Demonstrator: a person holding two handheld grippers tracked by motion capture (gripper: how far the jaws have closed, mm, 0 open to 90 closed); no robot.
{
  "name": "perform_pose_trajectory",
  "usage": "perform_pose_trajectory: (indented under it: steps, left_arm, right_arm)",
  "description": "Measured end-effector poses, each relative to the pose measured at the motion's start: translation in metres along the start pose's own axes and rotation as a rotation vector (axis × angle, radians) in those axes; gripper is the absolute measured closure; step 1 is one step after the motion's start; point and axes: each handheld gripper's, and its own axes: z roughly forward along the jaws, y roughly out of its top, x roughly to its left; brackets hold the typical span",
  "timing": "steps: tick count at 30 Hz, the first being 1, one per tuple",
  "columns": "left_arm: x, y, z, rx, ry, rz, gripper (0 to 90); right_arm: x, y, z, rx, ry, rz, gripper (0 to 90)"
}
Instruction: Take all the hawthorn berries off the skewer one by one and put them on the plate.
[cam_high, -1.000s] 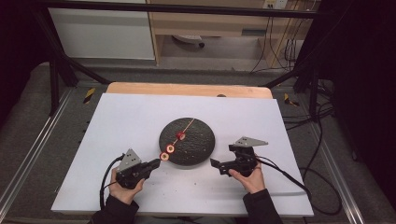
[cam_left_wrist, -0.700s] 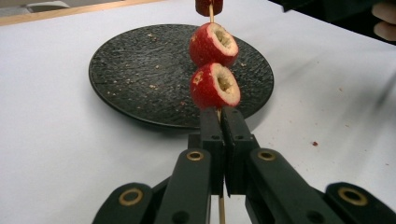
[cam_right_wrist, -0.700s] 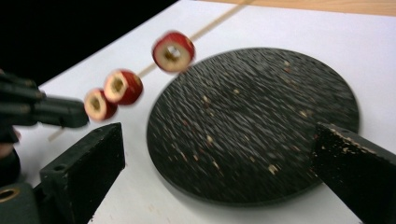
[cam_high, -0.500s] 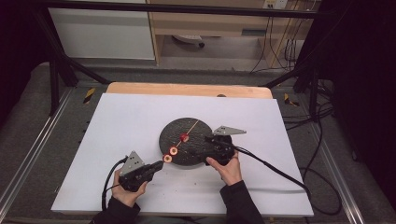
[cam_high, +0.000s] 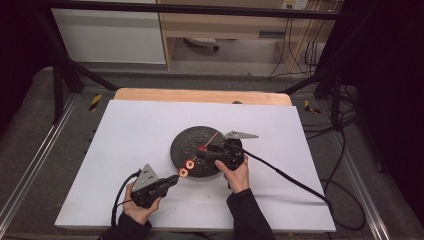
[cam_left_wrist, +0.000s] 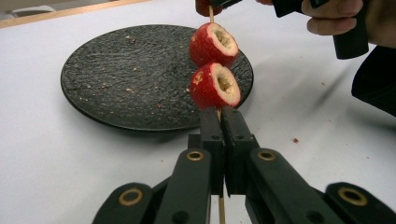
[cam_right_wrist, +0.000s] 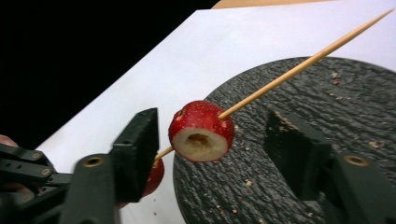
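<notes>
A thin wooden skewer (cam_right_wrist: 303, 63) carries three red, hollow-cored fruit pieces and slants over a black textured plate (cam_high: 192, 137). My left gripper (cam_high: 170, 181) is shut on the skewer's lower end, with its jaws pressed together just below the lowest piece (cam_left_wrist: 215, 86). A second piece (cam_left_wrist: 212, 44) sits right above it. My right gripper (cam_high: 205, 152) hangs over the plate (cam_right_wrist: 327, 93), open. Its two jaws stand either side of the third, highest piece (cam_right_wrist: 201, 130) without touching it.
The plate (cam_left_wrist: 116, 79) rests on a white sheet (cam_high: 130, 130) covering the table, with a wooden edge (cam_high: 200, 95) at the back. Crumbs dot the plate. The right gripper's black cable (cam_high: 295, 182) trails off to the right across the sheet.
My right gripper has swung left from beside the plate to over it, and its open jaws now flank the top fruit piece. The left gripper has kept hold of the skewer, hardly moving.
</notes>
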Motion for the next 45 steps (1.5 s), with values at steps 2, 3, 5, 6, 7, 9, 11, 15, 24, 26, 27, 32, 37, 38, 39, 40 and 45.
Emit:
perform_pose_trajectory:
  steps: [2, 3, 5, 6, 7, 9, 11, 15, 24, 26, 27, 32, 37, 38, 39, 40, 45]
  left_arm:
    - [0.0, 0.0, 0.0, 0.0, -0.001, 0.001, 88.0]
    - [-0.001, -0.001, 0.001, 0.0, 0.0, 0.002, 88.1]
    - [-0.001, -0.001, 0.001, -0.003, -0.002, 0.005, 88.1]
    - [-0.002, -0.001, 0.001, -0.003, -0.004, 0.007, 88.1]
    - [-0.002, 0.0, 0.001, -0.004, -0.004, 0.009, 88.1]
    - [-0.003, 0.0, 0.001, -0.005, -0.004, 0.009, 88.1]
    - [-0.003, -0.001, 0.001, -0.008, -0.005, 0.009, 88.0]
    - [-0.003, -0.001, 0.0, -0.009, -0.006, 0.009, 88.1]
    - [-0.003, 0.001, -0.003, -0.029, -0.007, 0.014, 88.1]
    - [-0.003, 0.001, -0.003, -0.032, -0.007, 0.016, 88.1]
    - [-0.003, 0.001, -0.003, -0.032, -0.007, 0.016, 88.1]
    - [-0.003, 0.002, -0.005, -0.046, -0.007, 0.015, 88.0]
    - [-0.003, 0.002, -0.005, -0.05, -0.01, 0.019, 88.1]
    - [-0.003, 0.002, -0.005, -0.05, -0.01, 0.019, 88.1]
    - [-0.003, 0.002, -0.006, -0.05, -0.009, 0.019, 88.1]
    - [-0.003, 0.002, -0.006, -0.05, -0.009, 0.019, 88.1]
    - [-0.002, 0.002, -0.007, -0.052, -0.007, 0.015, 88.0]
  right_arm:
    - [0.0, 0.0, 0.0, 0.001, 0.006, 0.002, 44.5]
    - [0.0, 0.0, 0.001, 0.002, 0.009, 0.006, 46.4]
    - [-0.001, 0.001, 0.0, 0.004, 0.013, 0.014, 50.5]
    - [-0.001, 0.001, -0.001, 0.003, 0.016, 0.018, 52.7]
    - [-0.001, 0.002, -0.001, 0.005, 0.023, 0.022, 54.9]
    - [-0.001, 0.003, -0.002, 0.008, 0.03, 0.029, 58.3]
    - [0.0, 0.003, -0.003, 0.009, 0.033, 0.033, 58.8]
    - [-0.001, 0.005, -0.005, 0.003, 0.023, 0.035, 59.0]
    - [-0.005, 0.019, -0.015, -0.031, -0.001, 0.037, 59.2]
    - [-0.007, 0.022, -0.017, -0.035, -0.009, 0.034, 59.2]
    - [-0.008, 0.024, -0.019, -0.041, -0.011, 0.033, 59.3]
    - [-0.015, 0.037, -0.027, -0.063, -0.036, 0.034, 59.3]
    - [-0.021, 0.048, -0.035, -0.08, -0.059, 0.027, 59.4]
    - [-0.022, 0.05, -0.036, -0.083, -0.066, 0.027, 59.3]
    - [-0.024, 0.051, -0.037, -0.085, -0.068, 0.025, 59.4]
    - [-0.025, 0.053, -0.038, -0.089, -0.07, 0.025, 59.3]
    - [-0.033, 0.062, -0.043, -0.105, -0.098, 0.026, 59.4]
